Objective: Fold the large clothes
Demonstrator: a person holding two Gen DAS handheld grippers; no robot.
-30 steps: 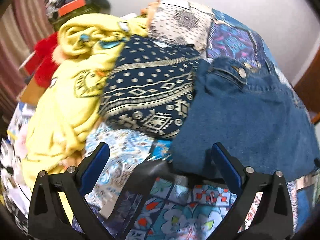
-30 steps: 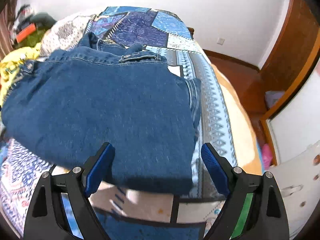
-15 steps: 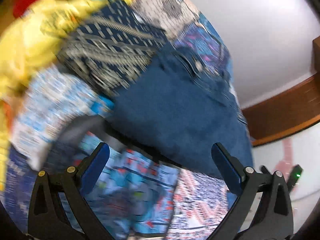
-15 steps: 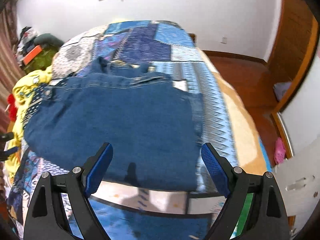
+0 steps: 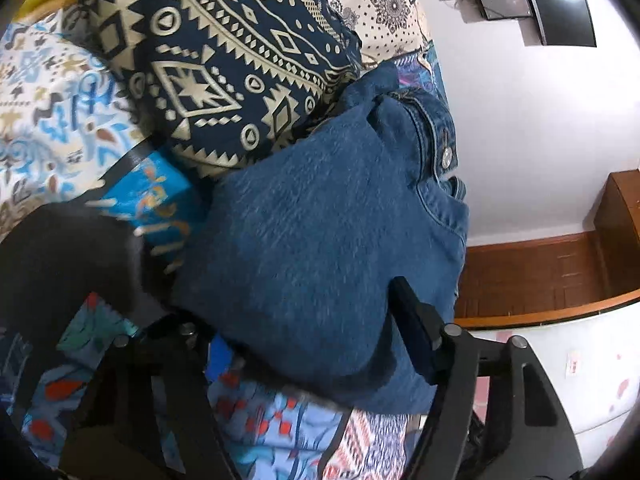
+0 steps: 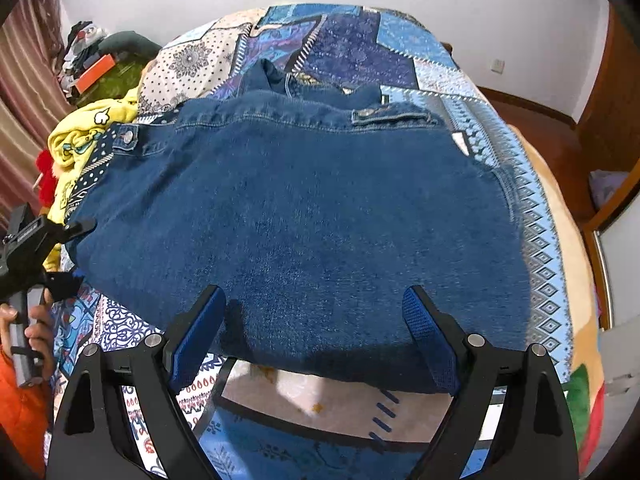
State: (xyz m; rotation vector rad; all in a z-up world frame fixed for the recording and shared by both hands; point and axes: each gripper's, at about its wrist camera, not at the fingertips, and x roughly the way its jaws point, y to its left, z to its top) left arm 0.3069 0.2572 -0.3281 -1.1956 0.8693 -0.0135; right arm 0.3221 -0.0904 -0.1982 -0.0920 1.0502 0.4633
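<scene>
A folded blue denim jacket [image 6: 300,200] lies flat on the patchwork bedspread [image 6: 352,40], collar and buttons at the far side. My right gripper [image 6: 312,336] is open, its fingers hovering over the jacket's near edge without touching it. In the left wrist view the denim jacket [image 5: 320,220] fills the space between the fingers of my left gripper [image 5: 296,308]. Its jaws are closing around the jacket's side fold, one finger above the cloth and the other half hidden beneath the edge. The right wrist view shows the left gripper [image 6: 80,250] at the jacket's left edge, held by a hand [image 6: 36,320].
A navy patterned garment [image 5: 224,60] sits against the jacket's left side, with a yellow garment [image 6: 84,136] and a heap of other clothes beyond it. Wooden floor and a cabinet [image 6: 616,120] lie past the bed's right edge. A screen [image 5: 532,0] hangs on the wall.
My left gripper has rolled and dropped to the jacket's side edge, and its jaws have narrowed around the fold. The right gripper drew back a little, staying open over the near edge.
</scene>
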